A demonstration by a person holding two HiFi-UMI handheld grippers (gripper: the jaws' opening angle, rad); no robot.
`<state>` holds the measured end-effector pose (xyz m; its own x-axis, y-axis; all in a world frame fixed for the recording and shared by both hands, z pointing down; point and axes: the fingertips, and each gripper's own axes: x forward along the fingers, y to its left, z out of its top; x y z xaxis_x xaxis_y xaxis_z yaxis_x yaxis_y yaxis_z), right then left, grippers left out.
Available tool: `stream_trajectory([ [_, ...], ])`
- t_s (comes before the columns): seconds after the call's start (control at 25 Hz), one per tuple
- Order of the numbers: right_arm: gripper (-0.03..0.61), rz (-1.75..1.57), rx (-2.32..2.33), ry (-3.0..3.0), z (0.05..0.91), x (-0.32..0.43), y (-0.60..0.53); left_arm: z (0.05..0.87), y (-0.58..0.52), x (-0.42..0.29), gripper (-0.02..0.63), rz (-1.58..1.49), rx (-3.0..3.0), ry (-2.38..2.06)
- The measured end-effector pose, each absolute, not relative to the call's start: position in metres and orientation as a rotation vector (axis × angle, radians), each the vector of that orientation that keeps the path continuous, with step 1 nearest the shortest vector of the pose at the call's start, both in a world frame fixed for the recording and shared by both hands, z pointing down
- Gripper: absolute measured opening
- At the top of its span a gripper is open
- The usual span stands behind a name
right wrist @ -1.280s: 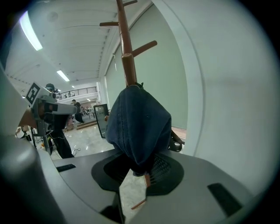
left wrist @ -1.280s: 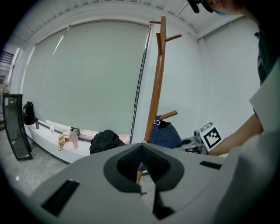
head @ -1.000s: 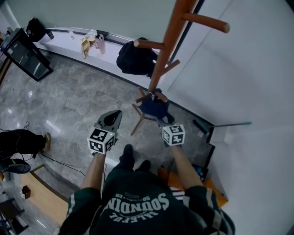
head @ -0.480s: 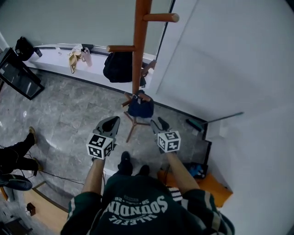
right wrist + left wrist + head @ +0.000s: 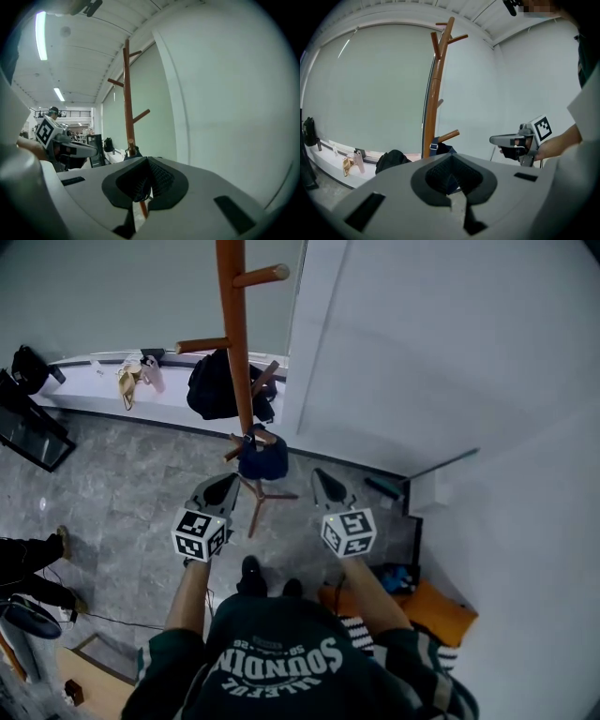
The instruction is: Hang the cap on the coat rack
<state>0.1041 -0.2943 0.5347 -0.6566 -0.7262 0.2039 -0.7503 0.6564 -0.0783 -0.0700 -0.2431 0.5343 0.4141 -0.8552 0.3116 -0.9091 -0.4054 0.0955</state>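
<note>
You are holding the right claw (image 5: 323, 479) with its ribbed dark pads pressed together on nothing. The left claw (image 5: 223, 488) is likewise closed and empty. Both are pointing toward the rack (image 5: 234, 334), a round, glossy brown wooden pole with stubby angled pegs. The soft navy cap (image 5: 262, 460) is hanging on a low peg, clear of both claws, above the polished grey marble floor (image 5: 122, 474).
</note>
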Motion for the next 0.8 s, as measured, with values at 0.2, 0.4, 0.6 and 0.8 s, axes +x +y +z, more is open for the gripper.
stream_trajectory([
  [0.2,0.000,0.132,1.256,-2.745,0.501,0.116,-0.291,0.523,-0.248,-0.063,0.000,0.295,2.454,-1.543],
  [0.4,-0.002,0.099,1.275,-2.733,0.501,0.121,-0.286,0.519,-0.249,-0.061,0.000,0.287,2.465,-1.545],
  [0.6,-0.002,0.053,1.248,-2.734,0.506,0.120,-0.281,0.520,-0.248,-0.063,0.000,0.291,2.463,-1.546],
  [0.8,-0.002,0.066,1.245,-2.751,0.503,0.112,-0.278,0.516,-0.246,-0.068,0.000,0.289,2.460,-1.554],
])
